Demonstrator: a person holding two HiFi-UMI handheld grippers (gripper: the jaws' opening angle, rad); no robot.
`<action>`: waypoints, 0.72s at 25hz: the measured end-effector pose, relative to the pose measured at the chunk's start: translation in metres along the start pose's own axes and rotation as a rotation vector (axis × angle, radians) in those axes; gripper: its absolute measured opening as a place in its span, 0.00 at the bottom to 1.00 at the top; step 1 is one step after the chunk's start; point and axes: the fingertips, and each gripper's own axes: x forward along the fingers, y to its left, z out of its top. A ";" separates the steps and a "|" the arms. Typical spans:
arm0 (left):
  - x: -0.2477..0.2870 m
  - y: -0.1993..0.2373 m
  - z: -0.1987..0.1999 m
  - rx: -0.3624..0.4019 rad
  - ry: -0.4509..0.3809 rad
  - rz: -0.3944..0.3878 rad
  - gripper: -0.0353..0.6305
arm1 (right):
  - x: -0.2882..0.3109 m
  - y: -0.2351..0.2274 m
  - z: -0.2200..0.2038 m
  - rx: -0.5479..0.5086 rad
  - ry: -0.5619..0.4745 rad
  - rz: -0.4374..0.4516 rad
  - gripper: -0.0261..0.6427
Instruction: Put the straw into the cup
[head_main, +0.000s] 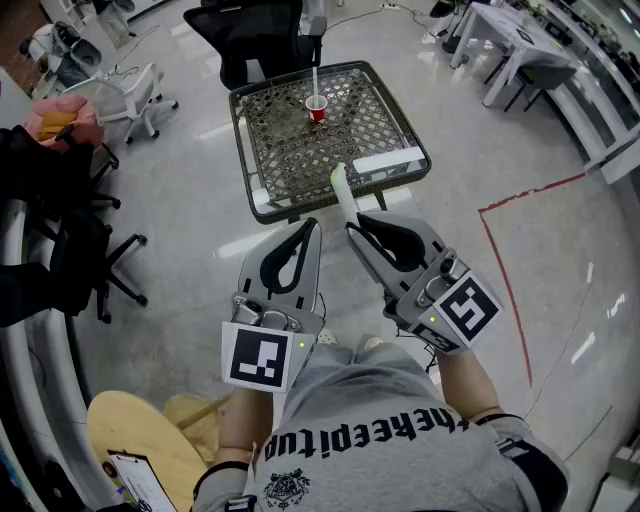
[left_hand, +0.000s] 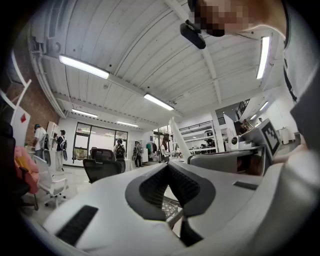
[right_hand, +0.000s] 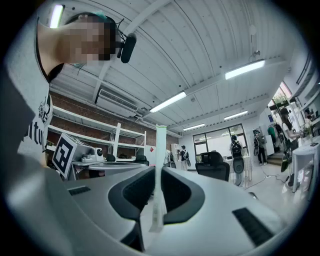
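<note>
The right claw (head_main: 352, 228) is pinched narrow on a straw (head_main: 342, 190), which its own view shows standing upright between the two pads (right_hand: 160, 170). The lower end hangs down toward the camera and most of the length rises clear above the jaw tips. Held low like this, with a long free end, the straw looks ready to be lowered into an opening end first. It is pale and flat-looking, so it may be in a paper wrapper, though I cannot be sure. The left claw (head_main: 312, 225) sits just beside it, level, jaws closed tip to tip with nothing between them (left_hand: 168, 167). It seems to be merely waiting, perhaps to steady the target later. That target, a small red cup (head_main: 317, 110), stands near the middle of a mesh-topped table (head_main: 290, 150), well apart from both claws and farther ahead across the floor. The cup is not empty: a thin white straw (head_main: 315, 82) stands in it. Whether it holds any drink cannot be made out. The held straw has not yet reached the cup, so the approach is probably the step in hand.
</note>
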 end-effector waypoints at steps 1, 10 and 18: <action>0.002 -0.001 0.000 -0.003 0.003 0.007 0.09 | -0.002 -0.003 0.002 -0.004 -0.005 -0.001 0.12; 0.014 -0.007 0.000 -0.024 -0.002 -0.008 0.09 | -0.007 -0.014 0.004 -0.017 -0.010 -0.003 0.12; 0.018 0.000 0.004 -0.027 -0.029 -0.015 0.09 | -0.004 -0.016 0.004 -0.030 -0.006 -0.010 0.12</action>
